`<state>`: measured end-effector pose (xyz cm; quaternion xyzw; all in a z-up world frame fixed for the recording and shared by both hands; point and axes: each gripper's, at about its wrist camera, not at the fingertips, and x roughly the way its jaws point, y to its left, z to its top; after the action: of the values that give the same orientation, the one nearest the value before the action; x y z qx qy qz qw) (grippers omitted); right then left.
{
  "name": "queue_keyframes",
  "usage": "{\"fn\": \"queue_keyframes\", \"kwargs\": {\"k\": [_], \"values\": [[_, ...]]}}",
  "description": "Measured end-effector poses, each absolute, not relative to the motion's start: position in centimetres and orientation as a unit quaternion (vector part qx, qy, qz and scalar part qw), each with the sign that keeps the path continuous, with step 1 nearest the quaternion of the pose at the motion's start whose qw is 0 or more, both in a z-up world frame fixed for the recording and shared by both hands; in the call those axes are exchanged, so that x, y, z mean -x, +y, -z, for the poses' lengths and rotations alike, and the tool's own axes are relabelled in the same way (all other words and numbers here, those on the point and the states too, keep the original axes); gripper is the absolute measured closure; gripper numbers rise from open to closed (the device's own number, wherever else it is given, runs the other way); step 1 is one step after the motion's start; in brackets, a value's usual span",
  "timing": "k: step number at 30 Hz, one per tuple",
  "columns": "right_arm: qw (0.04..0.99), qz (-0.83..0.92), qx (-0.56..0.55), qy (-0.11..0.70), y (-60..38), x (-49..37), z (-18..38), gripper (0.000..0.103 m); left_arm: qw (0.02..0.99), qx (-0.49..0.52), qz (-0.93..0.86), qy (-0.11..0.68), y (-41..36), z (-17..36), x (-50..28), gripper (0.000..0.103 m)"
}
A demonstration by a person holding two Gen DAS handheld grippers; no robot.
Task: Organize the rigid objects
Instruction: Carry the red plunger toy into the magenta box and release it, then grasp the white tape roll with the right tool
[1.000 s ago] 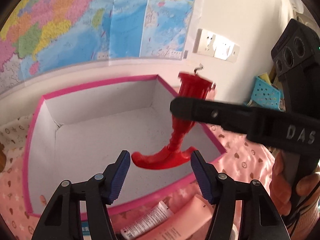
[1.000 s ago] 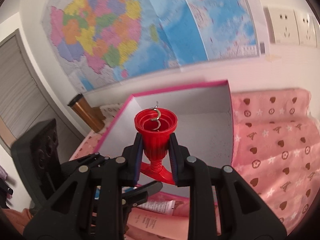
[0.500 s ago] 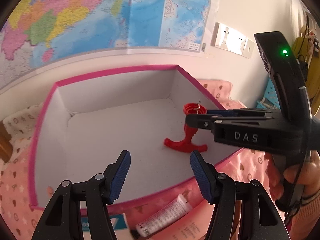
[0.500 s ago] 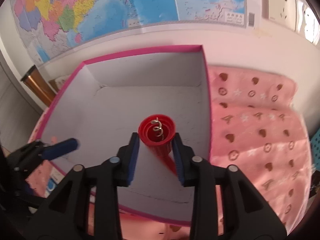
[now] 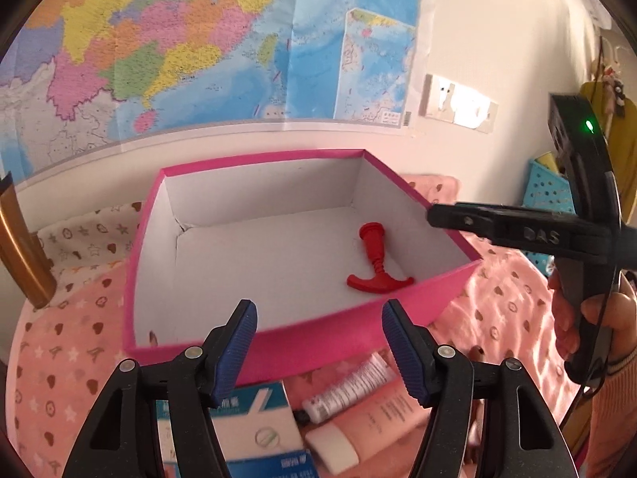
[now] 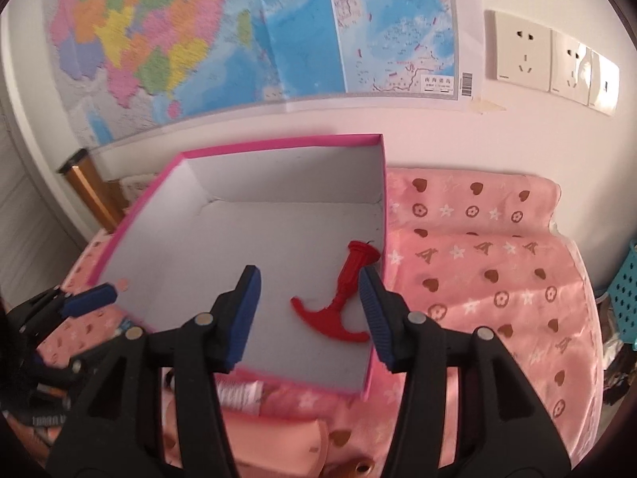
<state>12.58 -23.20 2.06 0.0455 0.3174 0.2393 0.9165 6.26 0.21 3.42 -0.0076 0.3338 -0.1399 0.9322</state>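
Note:
A red corkscrew [image 5: 376,259] with a T-handle lies on its side on the white floor of the pink-rimmed box [image 5: 133,263], near the right wall. My right gripper [image 6: 310,290] hovers just above it. Its jaws are opening, and the corkscrew [image 6: 342,298] lies loose below them, untouched by the pads. In the left wrist view the right gripper [image 5: 438,215] reaches in over the box's right wall, held by a person's hand [image 5: 577,318]. My left gripper [image 5: 318,326] hangs before the box's near wall, its jaws opening with nothing between them.
A white tube [image 5: 350,382], a pink tube [image 5: 378,418] and a blue-and-white carton [image 5: 254,426] lie on the pink patterned blanket [image 6: 477,279] in front of the box. A brass post [image 5: 20,251] stands at the left, a blue basket [image 5: 549,191] at the right.
The right gripper lowered the corkscrew into the box and let go; the corkscrew now lies on the floor. The left gripper drew back from the box and its jaws widened.

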Motion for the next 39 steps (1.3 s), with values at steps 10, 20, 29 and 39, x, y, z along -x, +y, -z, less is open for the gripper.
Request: {"fn": "queue_keyframes", "kwargs": {"k": [10, 20, 29, 39], "values": [[0.877, -0.257, -0.083, 0.399, -27.4, -6.3, 4.7, 0.050, 0.906, -0.008, 0.226, 0.357, -2.8, -1.2, -1.9, 0.035], [0.853, -0.286, -0.062, 0.431, -27.3, -1.4, 8.7, 0.059, 0.874, -0.034, 0.277, 0.399, -6.6, 1.9, 0.1, 0.035], [0.844, -0.305, -0.037, 0.441, -26.7, -0.5, 10.2, 0.070, 0.854, -0.035, 0.299, 0.424, -8.2, 3.2, 0.6, 0.035], [0.852, -0.296, -0.051, 0.428, -27.0, -0.5, 10.0, 0.087, 0.837, -0.022, 0.318, 0.445, -9.3, 4.1, 0.1, 0.040]]}}
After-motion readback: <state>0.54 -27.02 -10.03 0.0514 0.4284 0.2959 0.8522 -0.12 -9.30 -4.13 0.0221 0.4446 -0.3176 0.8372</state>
